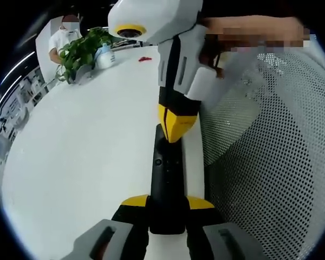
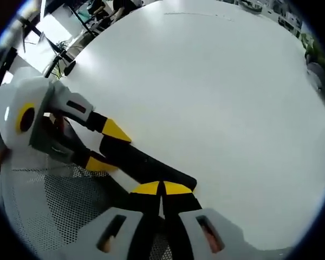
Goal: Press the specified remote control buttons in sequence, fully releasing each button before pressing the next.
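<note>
We can read no text, brand, number or sign anywhere in either view. The remote [image 1: 167, 179] shows us small buttons, but any marks on them are too small and blurred to make out. The bottle [image 1: 104, 56] far off on the table [image 1: 86, 151] may carry a label, yet nothing on it is legible to us.

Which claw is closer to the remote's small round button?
Right. The right gripper touches the remote just beyond the button; the left gripper clamps its other end.
</note>
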